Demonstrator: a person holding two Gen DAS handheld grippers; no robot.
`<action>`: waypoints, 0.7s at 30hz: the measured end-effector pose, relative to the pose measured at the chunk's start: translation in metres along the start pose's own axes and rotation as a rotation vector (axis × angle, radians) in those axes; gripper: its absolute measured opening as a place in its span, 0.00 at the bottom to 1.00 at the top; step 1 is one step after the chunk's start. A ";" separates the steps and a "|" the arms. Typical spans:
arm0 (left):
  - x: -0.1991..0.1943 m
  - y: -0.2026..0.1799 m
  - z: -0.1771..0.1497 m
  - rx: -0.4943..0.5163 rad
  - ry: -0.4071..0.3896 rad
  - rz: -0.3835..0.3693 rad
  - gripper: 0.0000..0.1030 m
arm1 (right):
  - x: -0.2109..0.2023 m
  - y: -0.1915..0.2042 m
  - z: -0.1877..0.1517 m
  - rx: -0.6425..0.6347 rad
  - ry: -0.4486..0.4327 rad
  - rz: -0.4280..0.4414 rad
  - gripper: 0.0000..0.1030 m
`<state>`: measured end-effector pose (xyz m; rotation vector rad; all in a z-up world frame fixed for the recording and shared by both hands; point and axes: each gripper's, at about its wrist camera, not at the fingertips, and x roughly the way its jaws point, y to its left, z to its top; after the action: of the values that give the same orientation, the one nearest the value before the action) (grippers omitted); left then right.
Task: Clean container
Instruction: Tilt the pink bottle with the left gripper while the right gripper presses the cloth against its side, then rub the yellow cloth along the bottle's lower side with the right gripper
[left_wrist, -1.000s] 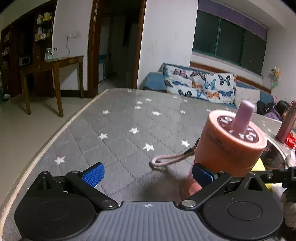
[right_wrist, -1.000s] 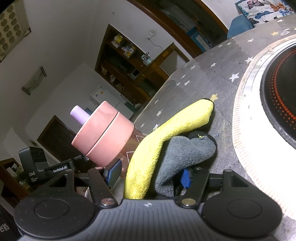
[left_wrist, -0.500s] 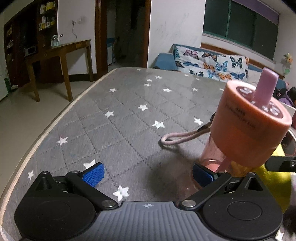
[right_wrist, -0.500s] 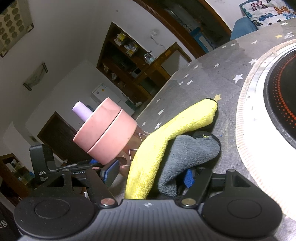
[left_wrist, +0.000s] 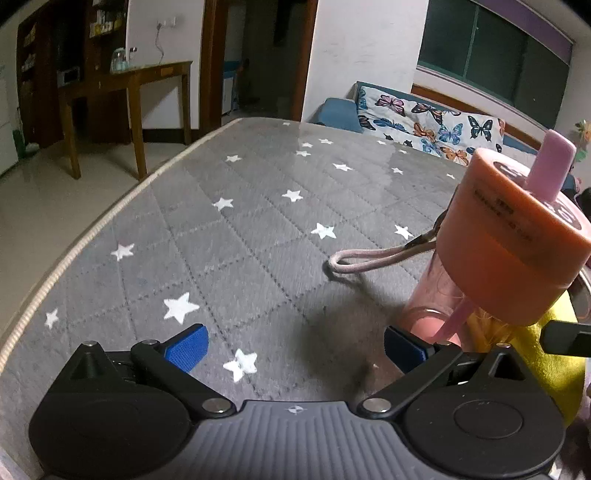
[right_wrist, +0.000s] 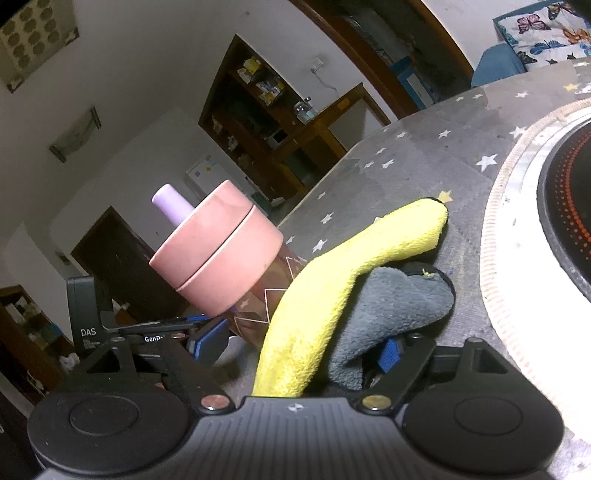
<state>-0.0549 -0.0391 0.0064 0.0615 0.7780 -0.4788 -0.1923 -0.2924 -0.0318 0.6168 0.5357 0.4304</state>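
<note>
Now the right gripper (right_wrist: 295, 350) is opening around the cloth (right_wrist: 332, 295) at lower centre, the left gripper (left_wrist: 295, 347) stands spread beside the bottle (left_wrist: 495, 258) at right, so regrasping comes next.

Pink bottle (left_wrist: 509, 254) beside open left gripper (left_wrist: 295, 345)

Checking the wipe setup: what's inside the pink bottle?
Through the clear body of the pink bottle, a pink straw runs down. The lid covers the top; any liquid level can't be told.
</note>
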 end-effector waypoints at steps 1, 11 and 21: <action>0.000 0.001 0.000 -0.002 0.002 -0.001 1.00 | 0.000 0.001 0.000 -0.003 0.001 -0.001 0.81; 0.001 -0.006 -0.005 0.038 -0.015 0.024 1.00 | 0.002 0.006 -0.004 -0.024 0.009 -0.010 0.83; 0.002 -0.008 -0.006 0.052 -0.019 0.034 1.00 | -0.001 0.010 -0.010 -0.056 0.023 0.001 0.94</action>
<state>-0.0614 -0.0454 0.0014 0.1178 0.7452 -0.4664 -0.2011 -0.2811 -0.0322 0.5584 0.5437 0.4526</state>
